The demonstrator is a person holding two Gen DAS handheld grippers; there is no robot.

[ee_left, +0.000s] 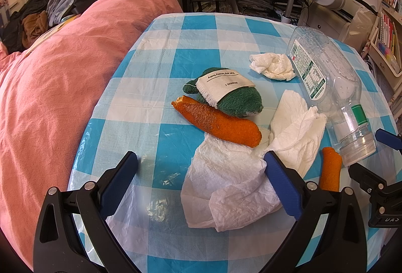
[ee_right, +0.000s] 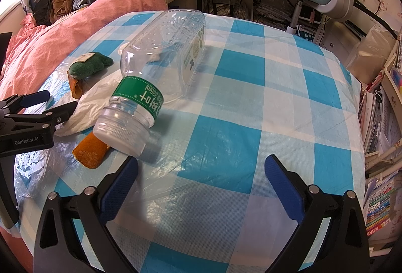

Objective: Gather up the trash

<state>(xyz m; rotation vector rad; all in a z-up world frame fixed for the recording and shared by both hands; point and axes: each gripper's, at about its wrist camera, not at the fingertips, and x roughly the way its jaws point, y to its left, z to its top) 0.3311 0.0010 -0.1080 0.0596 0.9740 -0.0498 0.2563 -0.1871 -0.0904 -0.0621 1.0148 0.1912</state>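
Trash lies spread on the checked worktop (ee_left: 176, 29) w/ nothing picked up yet, both tongs spread wide & empty. Left tongs (ee_left: 201, 167) hover low over the flattened white tissue (ee_left: 233, 187), right pad at its edge, prob lined up to pinch it first since it's nearest. Right tongs (ee_right: 201, 170) sit just short of the clear plastic bottle (ee_right: 160, 57), which lies on its side, cap end toward them and propped on a small orange peel piece (ee_right: 89, 151), so the neck looks like the easy grab. Longer orange peel (ee_left: 218, 122) leans against a green knitted thing (ee_left: 236, 97); crumpled tissue wad (ee_left: 273, 65) sits further back beside the bottle. Writing: bottle neck band reads "335ml" plus Korean script; left tool body says "GenRobot.AI"; the knit's cloth tag has script too small/inverted to read
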